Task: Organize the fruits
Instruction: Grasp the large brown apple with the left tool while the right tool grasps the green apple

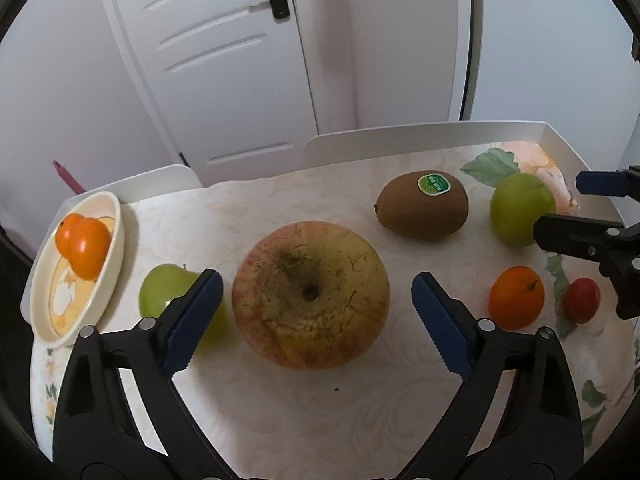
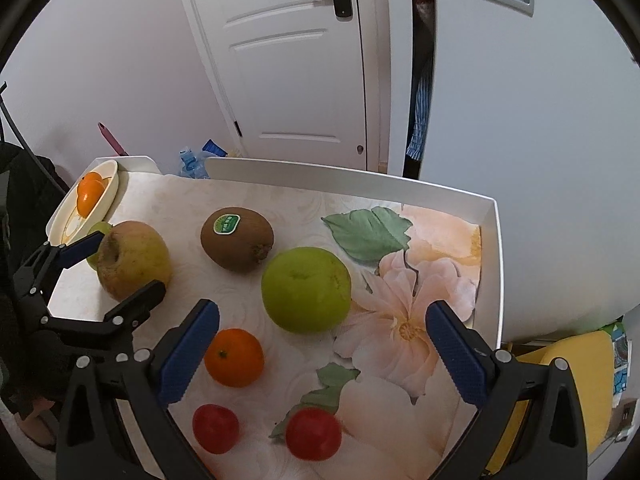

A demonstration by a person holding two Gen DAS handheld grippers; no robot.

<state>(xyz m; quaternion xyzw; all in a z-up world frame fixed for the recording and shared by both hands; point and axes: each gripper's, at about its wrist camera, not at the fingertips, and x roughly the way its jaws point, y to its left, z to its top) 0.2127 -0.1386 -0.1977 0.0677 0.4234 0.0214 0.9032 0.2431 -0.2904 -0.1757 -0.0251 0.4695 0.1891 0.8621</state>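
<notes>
While my left hand-held gripper (image 1: 316, 312) gapes wide around the big apple (image 1: 311, 295) on the table (image 1: 280, 400) without touching, my right hand-held gripper (image 2: 322, 350) hangs open, empty, near the green apple (image 2: 306, 290).

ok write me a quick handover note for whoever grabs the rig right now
Left tongs: open, straddling the big yellowish apple, pads not touching it.
Right tongs: open, empty, above the large green apple.
Done: orange fruit is in the cream dish at the tray's left end.
Left, loose on the tray: big apple, small green apple, kiwi, large green apple, one orange, two small red fruits.
</notes>
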